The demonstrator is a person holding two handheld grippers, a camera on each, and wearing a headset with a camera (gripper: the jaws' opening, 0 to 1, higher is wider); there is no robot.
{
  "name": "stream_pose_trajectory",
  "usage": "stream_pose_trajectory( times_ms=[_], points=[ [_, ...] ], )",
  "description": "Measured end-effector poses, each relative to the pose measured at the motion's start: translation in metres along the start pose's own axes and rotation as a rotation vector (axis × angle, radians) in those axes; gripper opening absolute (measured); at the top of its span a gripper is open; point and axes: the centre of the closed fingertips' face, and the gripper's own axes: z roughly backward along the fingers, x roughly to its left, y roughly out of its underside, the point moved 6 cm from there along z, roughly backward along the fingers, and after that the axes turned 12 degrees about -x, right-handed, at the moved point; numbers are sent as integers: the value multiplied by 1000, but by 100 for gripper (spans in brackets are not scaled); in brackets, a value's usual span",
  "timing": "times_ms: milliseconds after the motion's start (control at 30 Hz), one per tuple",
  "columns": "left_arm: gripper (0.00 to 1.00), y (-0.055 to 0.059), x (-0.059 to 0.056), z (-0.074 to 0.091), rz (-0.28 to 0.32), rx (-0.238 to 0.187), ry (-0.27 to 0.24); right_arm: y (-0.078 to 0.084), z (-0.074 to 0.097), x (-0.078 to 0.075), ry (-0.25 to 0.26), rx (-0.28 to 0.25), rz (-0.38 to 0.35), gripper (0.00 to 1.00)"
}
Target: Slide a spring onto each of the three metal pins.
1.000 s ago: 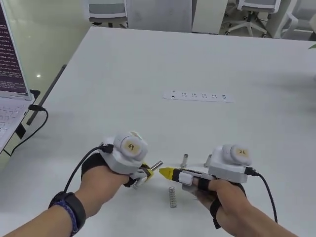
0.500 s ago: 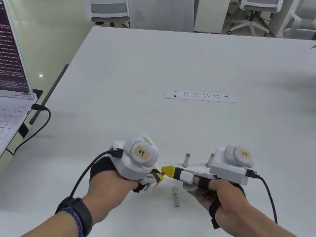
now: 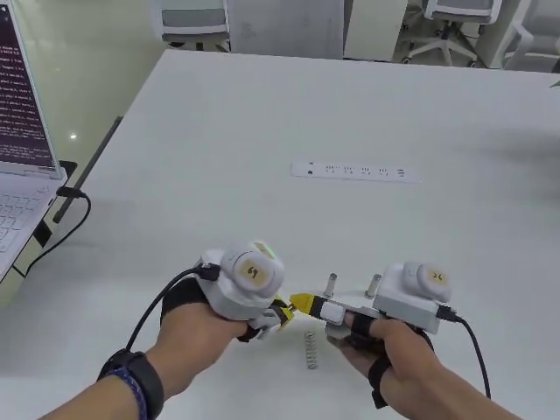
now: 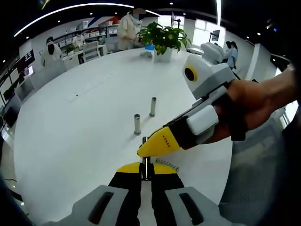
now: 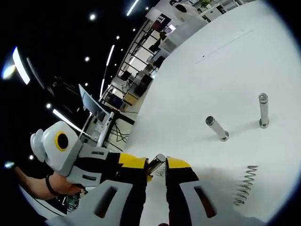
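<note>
Left gripper (image 4: 146, 167): fingers clamped tight on a short silver metal pin (image 4: 146, 159), held off the white desk (image 4: 70, 141). Right gripper (image 5: 157, 165): fingers narrow, pinching a small steel coil spring (image 5: 158, 171) right at the held pin's tip. In the left gripper view its yellow tip meets the pin end. Just beyond, standing upright on the desk: near silver pin (image 4: 137, 124) and far silver pin (image 4: 153, 107). A loose second coil spring (image 3: 309, 349) lies flat on the desk below the grippers. White power strip (image 3: 354, 171) farther back, open laptop (image 3: 22, 105) at the left edge.
</note>
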Motion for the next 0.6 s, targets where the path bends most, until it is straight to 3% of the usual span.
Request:
stream_pose_trajectory(
  times_ms=[600],
  points=[
    [0, -5, -1, 3, -8, -28, -4, -6, 3, 4, -6, -15, -32, 9]
  ],
)
